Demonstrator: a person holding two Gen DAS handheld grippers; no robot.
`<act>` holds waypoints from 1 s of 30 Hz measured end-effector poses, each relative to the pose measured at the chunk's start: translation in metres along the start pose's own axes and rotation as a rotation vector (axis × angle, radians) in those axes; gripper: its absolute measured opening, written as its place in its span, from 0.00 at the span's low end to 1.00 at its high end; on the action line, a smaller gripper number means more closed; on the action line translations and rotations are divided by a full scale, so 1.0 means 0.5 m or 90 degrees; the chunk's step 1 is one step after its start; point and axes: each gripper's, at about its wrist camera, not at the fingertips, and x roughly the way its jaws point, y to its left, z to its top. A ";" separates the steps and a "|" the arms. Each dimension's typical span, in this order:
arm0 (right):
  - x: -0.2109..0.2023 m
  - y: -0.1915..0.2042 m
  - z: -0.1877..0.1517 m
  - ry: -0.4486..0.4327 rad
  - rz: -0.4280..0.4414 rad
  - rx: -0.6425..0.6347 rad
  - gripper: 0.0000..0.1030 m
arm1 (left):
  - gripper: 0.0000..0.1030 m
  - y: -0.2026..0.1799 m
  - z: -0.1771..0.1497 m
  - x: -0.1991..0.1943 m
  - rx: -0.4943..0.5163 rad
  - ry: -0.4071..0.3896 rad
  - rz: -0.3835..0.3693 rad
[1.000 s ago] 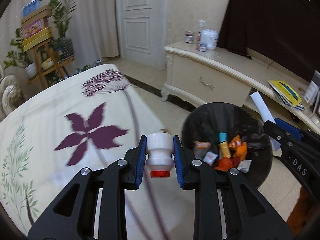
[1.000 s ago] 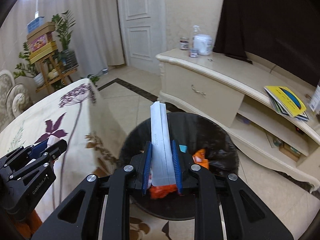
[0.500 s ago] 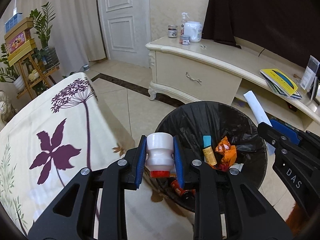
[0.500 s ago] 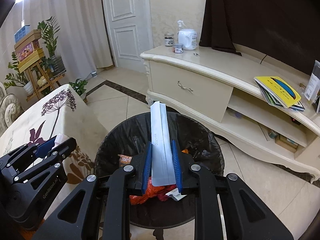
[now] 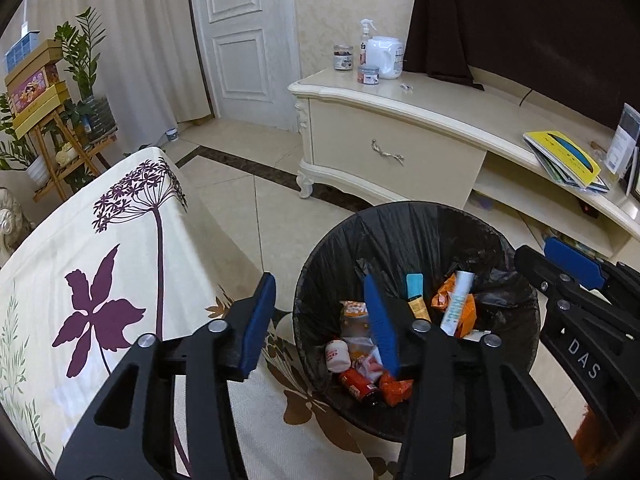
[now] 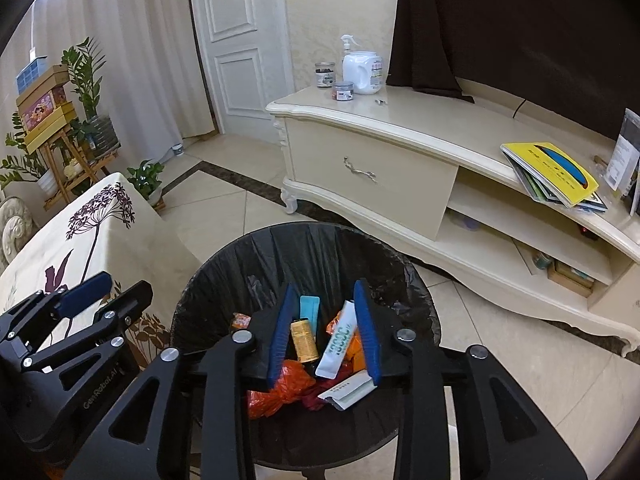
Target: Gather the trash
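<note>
Black plastic lines the round trash bin [image 5: 416,240] that fills the lower right of the left wrist view, standing on the tiled floor just beside the flower-print tablecloth [image 5: 100,272]. The left gripper [image 5: 320,320] hangs over the bin's near rim with its blue-padded jaws spread wide and nothing between them. Inside the bin lie a small white bottle [image 5: 336,356] on its side, a red-capped bottle [image 5: 358,386], orange wrappers [image 5: 448,298], a yellow tube with a teal cap [image 5: 416,298] and a white-and-teal sachet [image 5: 454,304]. The right gripper [image 5: 560,276] reaches in from the right edge, beside the bin's far rim; its blue pad shows, but this view does not tell how its jaws stand. A cream cabinet [image 5: 392,148] stands beyond the bin.

From the right wrist view, the right gripper [image 6: 324,328] is poised directly above the bin [image 6: 304,248], jaws parted and empty. Between and below its fingers, in the bin, rest the yellow tube [image 6: 304,334], the sachet [image 6: 338,340], a folded white paper strip [image 6: 346,394] and crumpled orange wrappers [image 6: 280,388]. The left gripper [image 6: 104,294] shows at the left edge, jaws apart, over the tablecloth [image 6: 80,232] corner near the bin's rim. The cabinet [image 6: 372,168] carries a white jug [image 6: 362,72] and yellow booklets [image 6: 556,172].
</note>
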 end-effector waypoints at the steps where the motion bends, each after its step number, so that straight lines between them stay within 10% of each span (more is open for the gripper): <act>1: 0.000 -0.002 0.000 0.000 -0.002 0.000 0.36 | 0.48 0.000 0.000 0.000 0.000 0.000 0.000; 13: -0.013 -0.015 0.000 -0.013 -0.024 0.002 0.54 | 0.76 0.014 -0.001 -0.013 -0.020 -0.014 0.002; 30: -0.075 0.004 -0.011 -0.050 -0.052 -0.011 0.72 | 0.86 0.058 -0.032 -0.077 -0.037 -0.040 0.029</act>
